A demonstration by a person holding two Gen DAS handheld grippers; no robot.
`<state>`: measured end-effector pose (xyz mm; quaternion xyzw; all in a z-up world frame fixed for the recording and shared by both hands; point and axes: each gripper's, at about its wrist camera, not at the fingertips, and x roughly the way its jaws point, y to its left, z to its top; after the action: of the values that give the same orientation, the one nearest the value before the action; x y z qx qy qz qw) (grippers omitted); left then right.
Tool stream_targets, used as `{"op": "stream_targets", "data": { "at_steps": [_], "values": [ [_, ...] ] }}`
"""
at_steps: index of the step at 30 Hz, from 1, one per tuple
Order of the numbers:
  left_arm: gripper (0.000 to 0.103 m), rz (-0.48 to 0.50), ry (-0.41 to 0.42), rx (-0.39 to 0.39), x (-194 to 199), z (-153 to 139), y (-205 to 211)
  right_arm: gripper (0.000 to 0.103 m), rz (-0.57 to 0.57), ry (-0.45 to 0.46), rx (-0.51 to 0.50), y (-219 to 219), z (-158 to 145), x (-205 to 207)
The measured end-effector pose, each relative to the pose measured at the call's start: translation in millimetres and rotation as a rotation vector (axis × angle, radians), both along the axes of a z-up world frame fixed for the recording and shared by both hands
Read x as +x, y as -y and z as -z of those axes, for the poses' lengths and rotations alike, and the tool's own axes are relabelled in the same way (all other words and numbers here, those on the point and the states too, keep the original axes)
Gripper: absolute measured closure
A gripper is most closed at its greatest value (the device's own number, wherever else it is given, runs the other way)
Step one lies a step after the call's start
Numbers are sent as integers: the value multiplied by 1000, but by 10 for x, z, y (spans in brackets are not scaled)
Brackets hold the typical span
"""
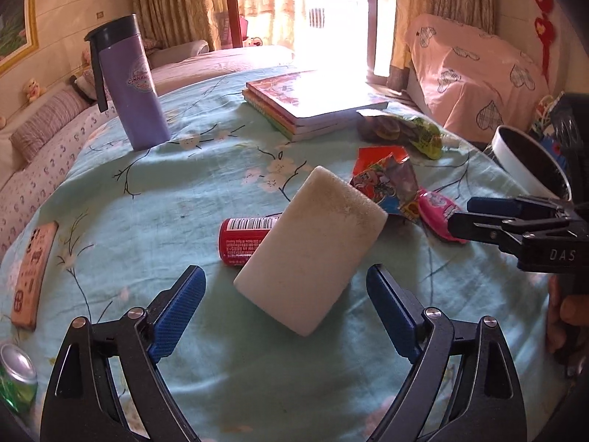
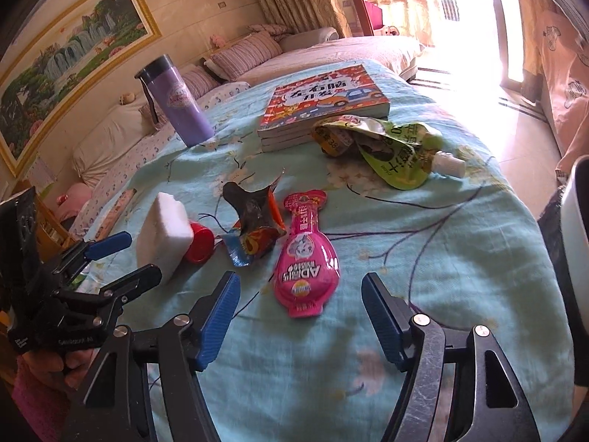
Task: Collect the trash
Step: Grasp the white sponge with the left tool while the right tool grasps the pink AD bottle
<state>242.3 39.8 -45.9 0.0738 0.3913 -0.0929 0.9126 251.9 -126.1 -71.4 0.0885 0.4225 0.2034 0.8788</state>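
My left gripper [image 1: 285,287] is open and empty, just short of a white sponge block [image 1: 313,246] that leans on a red can [image 1: 243,237] lying on its side. My right gripper [image 2: 300,293] is open and empty, its fingers on either side of the near end of a pink snack packet [image 2: 307,258] flat on the cloth. A torn red-and-blue wrapper [image 2: 254,221] lies between the packet and the can [image 2: 198,245]. A green drink pouch [image 2: 390,147] with a white cap lies further back. The right gripper shows in the left wrist view [image 1: 475,217].
A purple tumbler [image 1: 129,84] stands at the back left. A stack of books [image 2: 324,103] lies at the back. A white bin's rim [image 1: 530,164] is at the table's right edge. A green can [image 1: 16,379] and a pink flat case [image 1: 35,276] lie at the left.
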Motion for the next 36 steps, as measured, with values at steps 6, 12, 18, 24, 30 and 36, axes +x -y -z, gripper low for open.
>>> {"op": "stream_targets", "data": {
  "at_steps": [6,12,18,24,30,36],
  "values": [
    [44,19,-52,15,40,103,56,61,-30,4,-105,-208,63,94],
    [46,9,-68,-79,-123,14,87,62,-42,-1,-76,-79,30,-47],
    [46,29,-101,-162,-363,-34,366,62,-1,12,-7,252,-68,-321],
    [46,56,-137,-221,-505,-48,725,62,59,19,64,664,-164,-597],
    [46,91,-154,-238,-577,-84,1065,63,102,45,78,954,-266,-808],
    [46,132,-158,-221,-571,-143,1372,64,157,57,105,1282,-285,-977]
  ]
}}
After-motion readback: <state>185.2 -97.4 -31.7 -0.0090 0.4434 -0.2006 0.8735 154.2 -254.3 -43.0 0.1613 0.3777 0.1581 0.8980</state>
